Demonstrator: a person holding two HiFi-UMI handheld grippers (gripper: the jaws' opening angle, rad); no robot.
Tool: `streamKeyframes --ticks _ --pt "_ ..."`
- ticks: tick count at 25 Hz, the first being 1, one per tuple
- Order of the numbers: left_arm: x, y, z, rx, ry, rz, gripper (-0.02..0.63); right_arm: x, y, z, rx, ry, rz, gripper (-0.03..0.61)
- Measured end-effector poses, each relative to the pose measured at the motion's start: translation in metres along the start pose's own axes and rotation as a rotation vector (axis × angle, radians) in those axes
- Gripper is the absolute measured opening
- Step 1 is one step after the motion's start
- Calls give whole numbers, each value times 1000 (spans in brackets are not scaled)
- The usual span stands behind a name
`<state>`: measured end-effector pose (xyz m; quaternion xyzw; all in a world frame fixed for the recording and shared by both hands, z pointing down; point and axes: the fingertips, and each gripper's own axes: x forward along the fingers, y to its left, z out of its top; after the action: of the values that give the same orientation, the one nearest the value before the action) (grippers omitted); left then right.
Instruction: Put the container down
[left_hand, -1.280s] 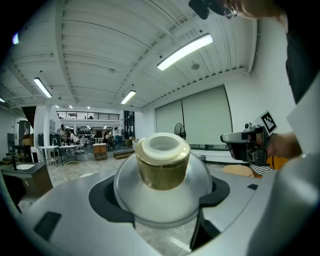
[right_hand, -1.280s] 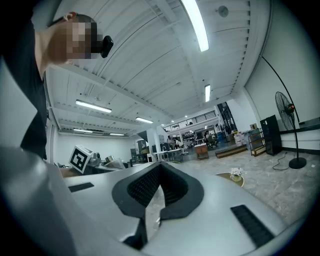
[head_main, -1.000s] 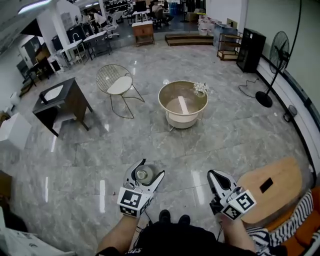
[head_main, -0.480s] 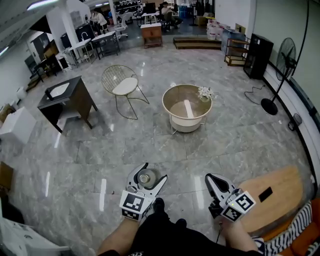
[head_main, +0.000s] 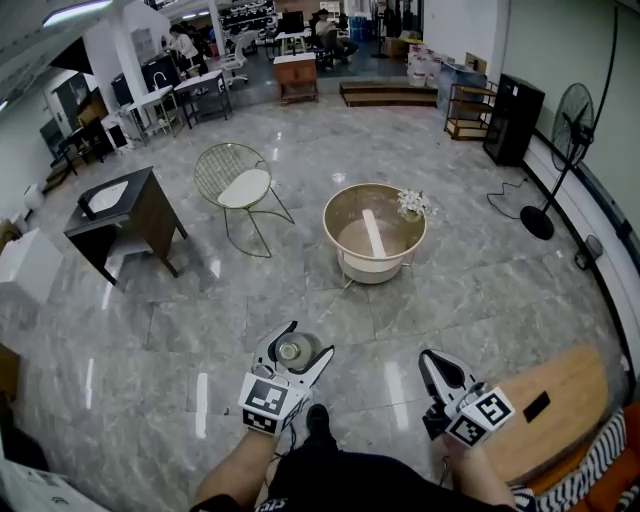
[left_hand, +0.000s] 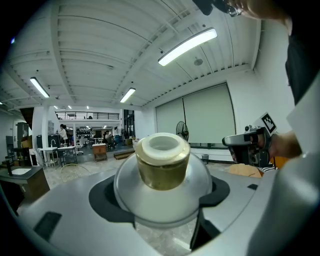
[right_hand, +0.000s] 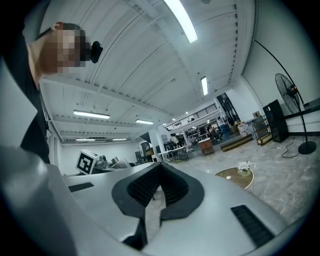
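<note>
The container (head_main: 291, 351) is a small round glassy vessel with a gold neck and a white top. My left gripper (head_main: 302, 344) is shut on it and carries it upright above the marble floor, at the lower middle of the head view. In the left gripper view the container (left_hand: 161, 170) fills the space between the jaws of the left gripper (left_hand: 160, 202). My right gripper (head_main: 434, 360) hangs to the right at the same height, shut with nothing in it. The right gripper view shows the right gripper (right_hand: 159, 176) with its black pads pressed together.
A round gold-rimmed low table (head_main: 336, 216) with a white flower posy (head_main: 411, 203) stands ahead. A wire chair (head_main: 236, 184) and a dark desk (head_main: 122, 216) are at the left. A wooden tabletop (head_main: 548, 400) lies at the right, with a standing fan (head_main: 572, 118) beyond.
The whole view has shifted slightly as the person moves over the floor. Both grippers keep their places in the view, and the left one still holds the container.
</note>
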<state>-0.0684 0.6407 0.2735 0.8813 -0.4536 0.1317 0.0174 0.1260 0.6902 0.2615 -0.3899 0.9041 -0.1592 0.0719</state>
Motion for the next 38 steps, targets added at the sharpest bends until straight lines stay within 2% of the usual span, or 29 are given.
streamKeyframes --ticks 7,18,26,32,38 --pt "35 101 7 3 -13 -9 344 104 -12 6 9 2 -9 14" --pt "49 227 -21 -39 -4 3 344 243 -2 -5 -11 33 15 15" --pt "50 268 -36 -56 10 -5 344 284 6 -9 -28 44 9 14" --pt "63 281 -41 -54 23 -11 344 301 -13 -12 -13 44 -9 15" --pt "87 294 -48 -53 53 -3 344 330 -43 -16 11 27 10 15"
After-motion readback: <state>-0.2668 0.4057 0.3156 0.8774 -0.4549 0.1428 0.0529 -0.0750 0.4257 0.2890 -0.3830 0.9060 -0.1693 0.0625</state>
